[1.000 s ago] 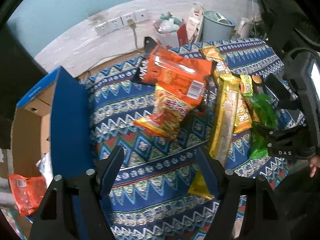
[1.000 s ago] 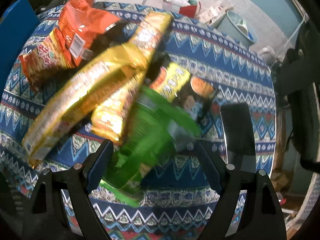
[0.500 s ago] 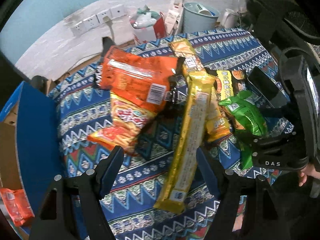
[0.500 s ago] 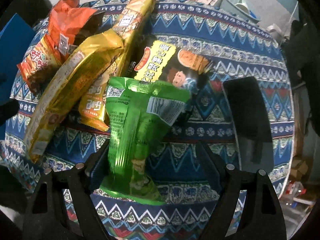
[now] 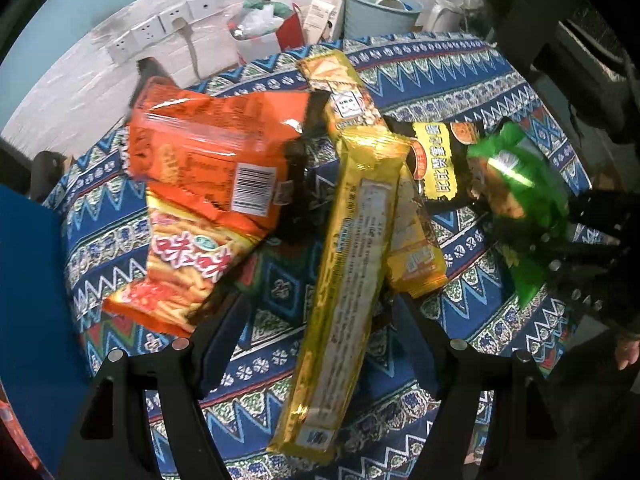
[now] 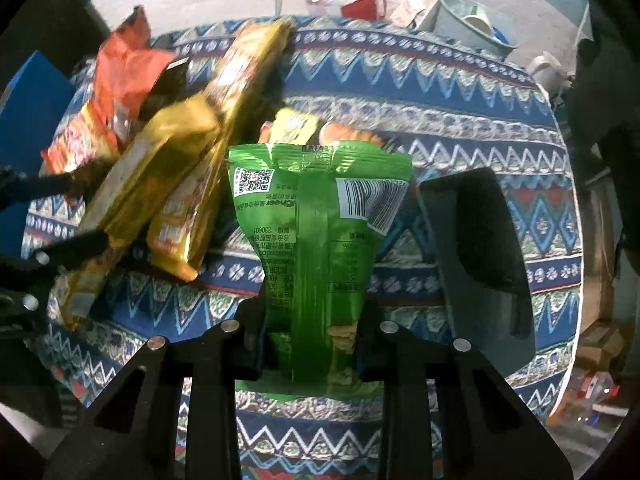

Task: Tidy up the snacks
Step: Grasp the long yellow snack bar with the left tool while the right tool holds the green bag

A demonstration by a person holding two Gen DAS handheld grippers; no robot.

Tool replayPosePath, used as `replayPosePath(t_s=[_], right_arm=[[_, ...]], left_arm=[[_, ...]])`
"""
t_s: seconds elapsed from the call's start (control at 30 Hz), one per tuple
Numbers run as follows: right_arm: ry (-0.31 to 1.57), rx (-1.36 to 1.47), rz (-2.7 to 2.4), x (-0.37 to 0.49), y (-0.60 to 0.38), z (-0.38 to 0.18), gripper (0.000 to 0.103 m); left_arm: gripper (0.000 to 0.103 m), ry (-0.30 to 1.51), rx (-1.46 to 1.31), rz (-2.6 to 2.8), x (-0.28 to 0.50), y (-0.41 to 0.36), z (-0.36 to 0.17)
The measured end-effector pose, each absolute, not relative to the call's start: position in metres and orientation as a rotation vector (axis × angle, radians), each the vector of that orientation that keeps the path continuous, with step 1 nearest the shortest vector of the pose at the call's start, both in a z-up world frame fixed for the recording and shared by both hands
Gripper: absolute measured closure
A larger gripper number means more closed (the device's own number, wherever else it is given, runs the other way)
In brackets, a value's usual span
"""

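**Right fingers clamp the green bag; left fingers straddle the long gold pack**

The right gripper (image 6: 312,340) has its fingers pinched on the lower part of the green bag (image 6: 320,232), which stands up the middle of the right wrist frame, barcode side toward the camera, its long axis in line with the fingers. The left gripper (image 5: 320,340) has its fingers spread wide at the bottom centre of its frame; the long gold pack (image 5: 352,248) lies between them and runs away toward the upper middle, so its long axis is roughly along the fingers, not across them. The fingers are not pressing on it as far as the left view shows. I judge the next move turns on this: the left fingers already bracket the pack's near half and need only to close, while the right hand is occupied and farther from it.

Counted from largest to smallest on the patterned tablecloth (image 5: 460,80):

- One blue box (image 5: 28,300), at the left edge of the left frame, just beside the cloth.
- Two orange bags: the orange bag with the barcode (image 5: 216,148) overlaps the orange stick-snack bag (image 5: 180,264), left of centre.
- Two long gold packs: the one between the left fingers, and a second gold pack (image 5: 344,92) behind it, toward the top.
- One dark flat slab (image 6: 476,240), right of the green bag; what it is cannot be told.
- One green bag, blurred at the right in the left view.
- One black-and-yellow packet (image 5: 436,160), partly under the gold packs.
- One small yellow packet (image 5: 416,256), touching the long pack's right side.
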State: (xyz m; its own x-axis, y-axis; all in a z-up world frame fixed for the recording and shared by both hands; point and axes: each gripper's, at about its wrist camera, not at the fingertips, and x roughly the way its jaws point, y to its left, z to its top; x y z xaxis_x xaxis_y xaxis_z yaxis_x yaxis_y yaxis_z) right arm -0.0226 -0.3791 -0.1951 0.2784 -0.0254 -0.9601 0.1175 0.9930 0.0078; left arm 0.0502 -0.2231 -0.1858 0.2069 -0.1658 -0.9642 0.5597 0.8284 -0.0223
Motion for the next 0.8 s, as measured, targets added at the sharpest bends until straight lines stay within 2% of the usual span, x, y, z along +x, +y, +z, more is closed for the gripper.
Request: replayPosePath(t_s=[0.13, 0.2, 0.27, 0.3, 0.33, 0.37, 0.47, 0.8], right_arm=[[1.269, 0.108, -0.101, -0.021, -0.389, -0.192, 0.074], [1.267, 0.111, -0.101, -0.013, -0.389, -0.188, 0.074], [1.263, 0.115, -0.099, -0.009, -0.393, -0.186, 0.074], [1.26, 0.117, -0.097, -0.007, -0.392, -0.184, 0.074], [1.257, 0.118, -0.096, -0.008, -0.391, -0.183, 0.074], [1.254, 0.118, -0.094, -0.011, -0.386, -0.181, 0.074], [1.247, 0.112, -0.087, -0.006, -0.383, -0.18, 0.074], [1.212, 0.086, -0.073, -0.003, -0.368, -0.167, 0.074]], left_arm=[[0.027, 1.277, 0.378, -0.539, 0.05, -0.229, -0.194], [0.03, 1.28, 0.384, -0.55, 0.049, -0.23, -0.199], [0.048, 1.288, 0.398, -0.557, 0.048, -0.231, -0.202], [0.054, 1.295, 0.406, -0.56, 0.047, -0.231, -0.205], [0.064, 1.303, 0.408, -0.565, 0.047, -0.231, -0.207], [0.068, 1.307, 0.402, -0.571, 0.047, -0.23, -0.208], [0.071, 1.276, 0.413, -0.558, 0.044, -0.226, -0.205], [0.071, 1.207, 0.407, -0.557, 0.027, -0.205, -0.173]])
